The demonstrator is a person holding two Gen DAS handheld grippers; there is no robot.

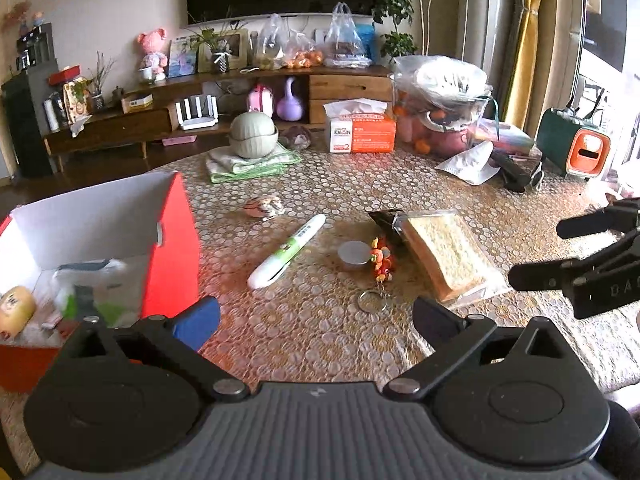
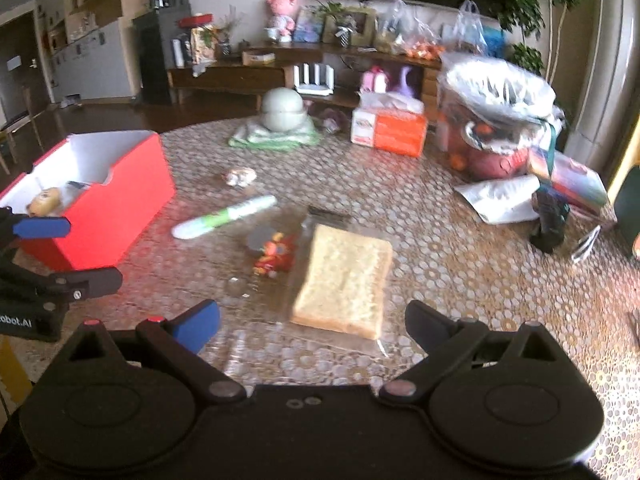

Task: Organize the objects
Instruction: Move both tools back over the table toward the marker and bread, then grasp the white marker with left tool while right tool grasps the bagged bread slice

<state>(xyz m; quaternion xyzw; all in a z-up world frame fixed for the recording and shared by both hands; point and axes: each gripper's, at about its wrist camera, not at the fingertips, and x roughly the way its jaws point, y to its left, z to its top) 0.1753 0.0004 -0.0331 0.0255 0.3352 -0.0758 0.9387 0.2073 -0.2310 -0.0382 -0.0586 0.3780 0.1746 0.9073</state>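
Counter (image 1: 360, 184), covered with a dotted patterned cloth, carrying all items. Red box (image 1: 176, 248), open-topped with a white interior, at the left of the counter; a yellow item (image 1: 16, 308) and a clear packet (image 1: 88, 288) lie inside it. Bagged bread (image 2: 344, 280) lies flat at centre right, directly ahead of the right gripper (image 2: 312, 322) and between the lines of its two fingers, just beyond their tips; in the left wrist view the bread (image 1: 448, 256) lies ahead and to the right of the left gripper (image 1: 316, 316). Both grippers have their fingers spread wide, and neither holds anything. The left gripper's blue-padded finger (image 1: 198, 322) stands just beside the red box's near corner. White-and-green pen (image 1: 288, 250) lies slanted between box and bread, ahead of the left gripper. Grey disc (image 1: 354, 255) lies just left of the bread, with a red-and-yellow keychain (image 1: 380, 262) touching its right edge; the keychain's ring (image 1: 372, 301) points toward the left gripper. A small wrapped sweet (image 1: 264, 207) lies farther back, beyond the pen. An orange tissue box (image 1: 362, 132) and a green bowl (image 1: 253, 136) on a folded cloth stand along the far edge.
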